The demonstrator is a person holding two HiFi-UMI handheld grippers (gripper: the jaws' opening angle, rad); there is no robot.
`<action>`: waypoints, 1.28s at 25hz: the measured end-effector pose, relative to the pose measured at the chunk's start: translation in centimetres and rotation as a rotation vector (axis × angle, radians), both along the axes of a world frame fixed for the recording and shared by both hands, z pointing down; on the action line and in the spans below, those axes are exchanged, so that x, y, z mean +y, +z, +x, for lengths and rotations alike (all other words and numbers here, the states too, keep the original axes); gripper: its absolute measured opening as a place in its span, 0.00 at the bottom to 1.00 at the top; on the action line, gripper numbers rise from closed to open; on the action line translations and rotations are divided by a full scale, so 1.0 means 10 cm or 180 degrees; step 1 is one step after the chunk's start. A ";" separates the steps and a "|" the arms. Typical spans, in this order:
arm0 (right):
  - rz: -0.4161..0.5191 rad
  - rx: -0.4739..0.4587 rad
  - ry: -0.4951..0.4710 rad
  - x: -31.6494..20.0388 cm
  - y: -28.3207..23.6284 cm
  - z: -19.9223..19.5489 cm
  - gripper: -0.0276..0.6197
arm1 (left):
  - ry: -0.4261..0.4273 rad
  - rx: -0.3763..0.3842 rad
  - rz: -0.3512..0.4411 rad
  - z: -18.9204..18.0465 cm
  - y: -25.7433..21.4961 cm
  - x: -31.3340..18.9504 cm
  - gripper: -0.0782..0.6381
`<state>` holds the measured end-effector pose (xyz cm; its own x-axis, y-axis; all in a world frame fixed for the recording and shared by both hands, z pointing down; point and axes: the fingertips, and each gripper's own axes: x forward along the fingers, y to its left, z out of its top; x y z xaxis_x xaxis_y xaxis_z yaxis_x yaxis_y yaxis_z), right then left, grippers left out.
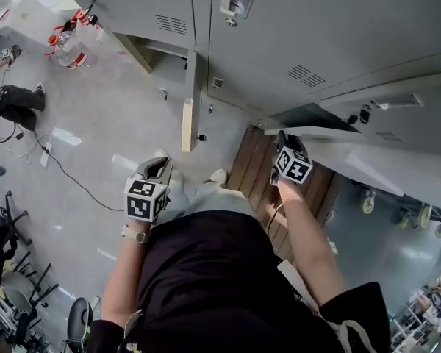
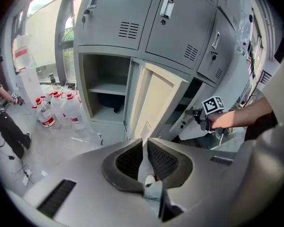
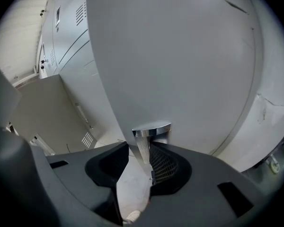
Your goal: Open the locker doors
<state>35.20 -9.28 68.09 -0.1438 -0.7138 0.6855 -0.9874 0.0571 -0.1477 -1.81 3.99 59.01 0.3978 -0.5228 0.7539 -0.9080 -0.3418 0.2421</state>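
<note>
Right gripper (image 3: pixel 140 148) jaws straddle chrome handle (image 3: pixel 151 128), lower centre of frame: one pad touching, the other just clear, not clamped. Locker door (image 3: pixel 180 56) fills the frame above. Judged stiff sheet steel, light on hinges. Chrome looks slippery, so grip the stem squarely. Left gripper (image 2: pixel 146 146) jaws pressed together, empty.

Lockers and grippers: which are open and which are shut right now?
lower left door, open.
neighbouring door, swung open.
upper doors, shut.
left gripper, shut, empty.
right gripper, jaws around the chrome handle of the neighbouring door; grip unclear.
</note>
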 end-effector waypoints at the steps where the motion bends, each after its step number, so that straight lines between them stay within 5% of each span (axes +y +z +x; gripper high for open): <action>1: -0.0009 0.0029 0.0002 0.07 0.00 0.02 0.29 | 0.0035 -0.0003 -0.0003 0.01 0.00 0.01 0.17; 24: -0.0119 0.0028 0.0405 1.39 0.03 0.54 0.30 | 0.0909 -0.0017 -0.0116 0.80 0.19 0.25 0.17; 32: -0.0148 0.0009 0.0830 1.88 0.06 0.99 0.30 | 0.1237 -0.0029 -0.0119 1.15 0.21 0.21 0.17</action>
<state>45.05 9.50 68.66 0.0429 -0.6942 0.7185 -0.9683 -0.2061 -0.1413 9.65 6.04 61.11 0.5539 -0.3065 0.7741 -0.7148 -0.6518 0.2534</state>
